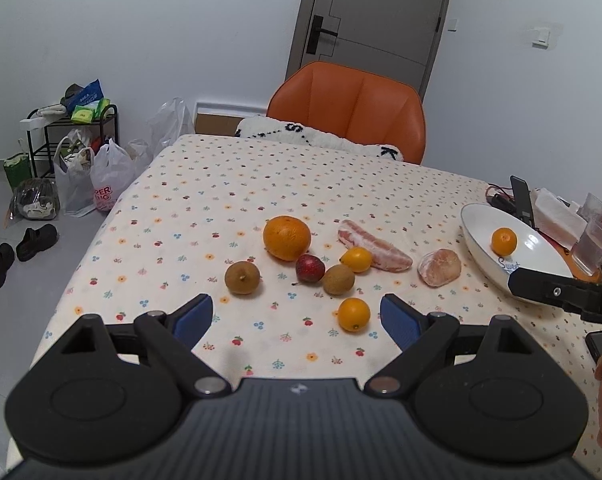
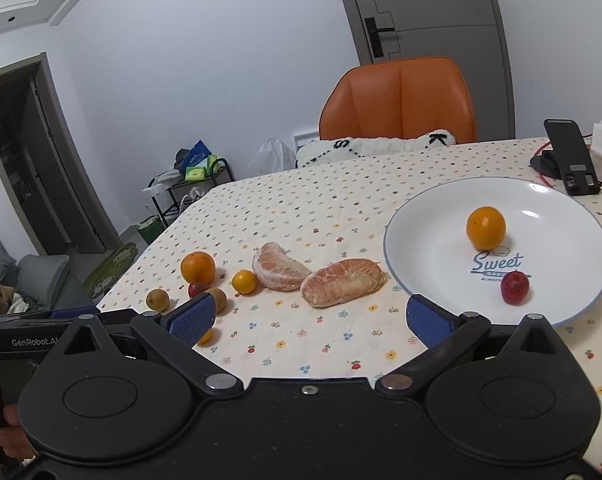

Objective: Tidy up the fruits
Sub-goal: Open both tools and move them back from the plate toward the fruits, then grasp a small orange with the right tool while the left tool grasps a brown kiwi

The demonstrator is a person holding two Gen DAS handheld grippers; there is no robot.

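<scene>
Left claw (image 1: 296, 322) spread apart, empty, low over tabletop (image 1: 189, 208). Small orange (image 1: 354, 314) sits just ahead, right of centre line, close to right pad (round, no long axis). Right claw (image 2: 310, 317) also apart, empty, beside plate (image 2: 429, 216) holding orange (image 2: 486, 227) and strawberry (image 2: 514, 287). Left nearer; likely next pick.

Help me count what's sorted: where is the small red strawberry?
In the right wrist view, the small red strawberry lies on the white round plate, near its front edge, below the small orange.
</scene>
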